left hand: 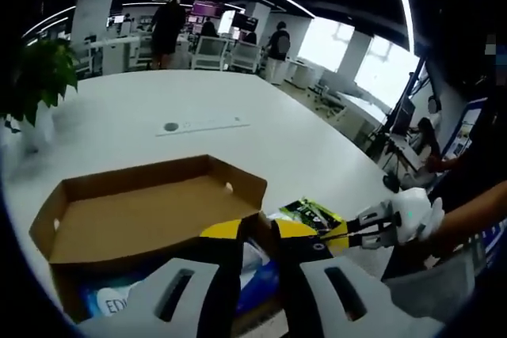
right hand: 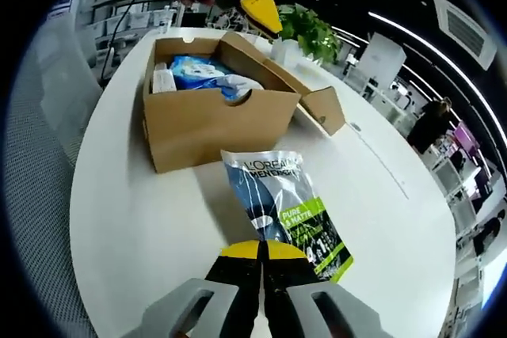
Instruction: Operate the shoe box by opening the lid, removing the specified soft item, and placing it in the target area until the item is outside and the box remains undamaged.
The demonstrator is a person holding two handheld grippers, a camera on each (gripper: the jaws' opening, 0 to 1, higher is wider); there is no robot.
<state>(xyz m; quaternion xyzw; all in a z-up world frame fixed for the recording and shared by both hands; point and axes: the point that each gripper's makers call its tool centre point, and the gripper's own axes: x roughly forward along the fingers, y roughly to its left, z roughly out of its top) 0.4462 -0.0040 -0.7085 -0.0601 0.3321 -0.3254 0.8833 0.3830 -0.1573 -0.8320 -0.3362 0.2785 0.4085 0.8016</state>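
The brown shoe box [right hand: 214, 120] stands open on the white table, its lid [left hand: 150, 211] folded back flat. Blue soft packs [right hand: 198, 73] lie inside. A black, blue and green L'Oreal pouch [right hand: 281, 203] rests on the table just in front of the box. My right gripper [right hand: 262, 252] is shut on the pouch's near end, and it comes in from the right [left hand: 329, 235] of the left gripper view, holding the pouch [left hand: 310, 213]. My left gripper [left hand: 257, 231] is shut, its yellow tips at the box's corner by the lid hinge. Whether they pinch the cardboard is unclear.
A potted plant [left hand: 38, 77] stands on the table beyond the box. A round cable port [left hand: 170, 127] sits mid-table. The table's curved edge [right hand: 83, 219] runs close on the left, over grey floor. People, desks and chairs are far behind.
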